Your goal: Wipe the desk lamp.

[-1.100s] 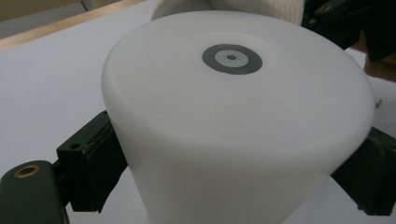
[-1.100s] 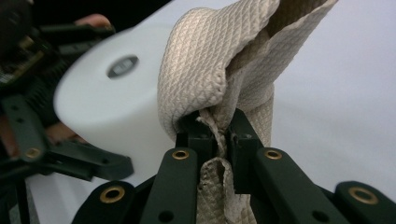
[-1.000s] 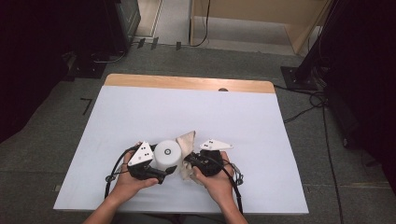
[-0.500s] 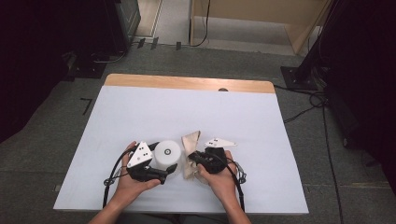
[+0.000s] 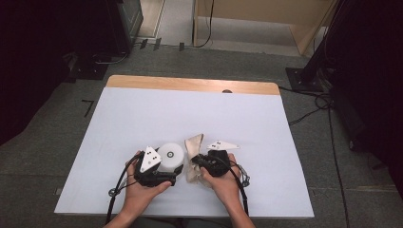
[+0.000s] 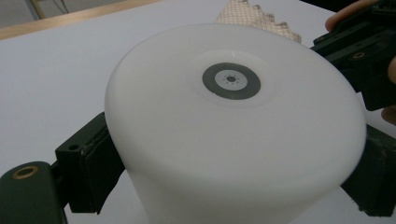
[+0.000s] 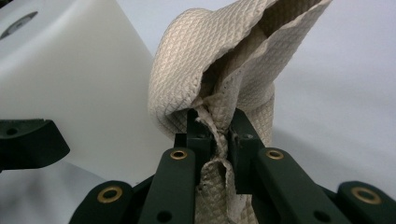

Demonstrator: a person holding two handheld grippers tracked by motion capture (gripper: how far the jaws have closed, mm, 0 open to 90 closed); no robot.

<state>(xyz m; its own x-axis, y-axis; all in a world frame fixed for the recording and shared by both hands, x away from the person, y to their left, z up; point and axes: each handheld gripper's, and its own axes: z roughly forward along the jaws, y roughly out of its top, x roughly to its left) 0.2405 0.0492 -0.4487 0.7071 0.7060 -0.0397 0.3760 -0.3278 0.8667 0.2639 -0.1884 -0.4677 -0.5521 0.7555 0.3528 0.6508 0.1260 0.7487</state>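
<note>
Since a second ago your right gripper has shifted only a touch; the beige cloth in it stands a bit more upright, and your left gripper has kept its place on the white container.

Left side: your left hand holds its gripper near the front edge of the table. In the left gripper view the jaws sit on either side of the white container, pads pressed to its wall, so it is clamped. The container is round and milky white, with a dark grey ring at the centre of its top face. It stands upright on the white table cover, toward the front and left of centre.

Right side: your right hand holds its gripper just right of the container. In the right gripper view the jaws are nearly closed, pinching a bunched fold of the beige cloth between the pads. The cloth has a fine diamond weave; it rises above the jaws in a loose loop, and a strip of it hangs down between the arms of the gripper.

Relation: cloth and container are just beside each other; whether they touch, you cannot tell from these views. In the left gripper view a scalloped edge of the cloth shows behind the container's top, with your right gripper to its right.

Back of table: a bare wooden strip runs along the far edge.
</note>
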